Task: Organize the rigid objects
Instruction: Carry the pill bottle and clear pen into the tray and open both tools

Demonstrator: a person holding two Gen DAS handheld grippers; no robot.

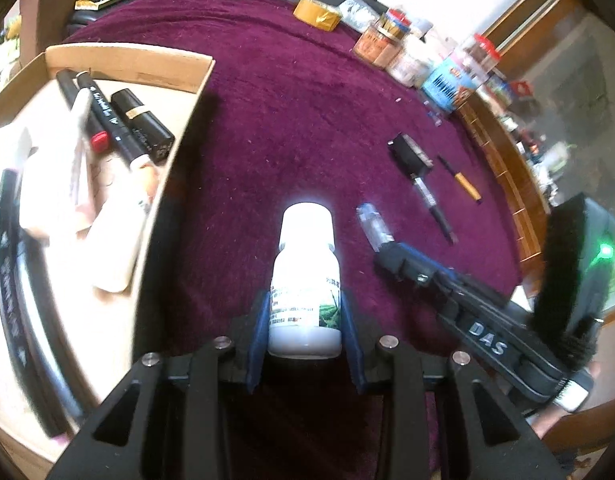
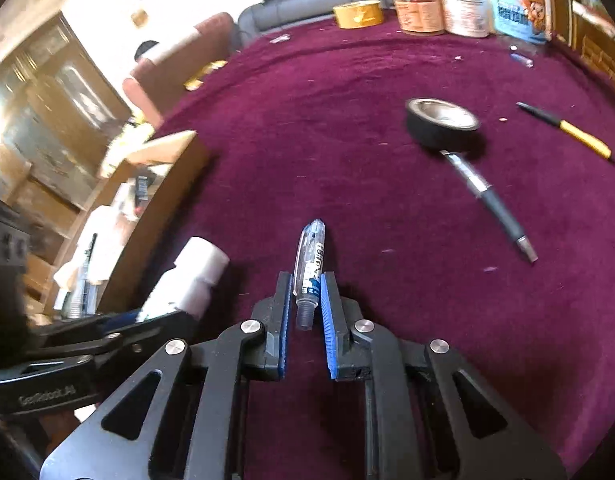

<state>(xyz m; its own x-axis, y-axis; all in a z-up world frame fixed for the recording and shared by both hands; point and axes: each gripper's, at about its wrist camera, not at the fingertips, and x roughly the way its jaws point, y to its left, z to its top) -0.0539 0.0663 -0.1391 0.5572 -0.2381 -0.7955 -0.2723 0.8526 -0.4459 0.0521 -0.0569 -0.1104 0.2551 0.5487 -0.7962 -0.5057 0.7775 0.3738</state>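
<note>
Gripping white bottle [image 1: 305, 280], label blurred, clear pen [image 2: 309, 268] pinched.

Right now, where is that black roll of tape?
The black roll of tape lies on the burgundy tablecloth, towards the right in the right wrist view, touching the tip of a grey pen, with a yellow-and-black pen further right.
</note>
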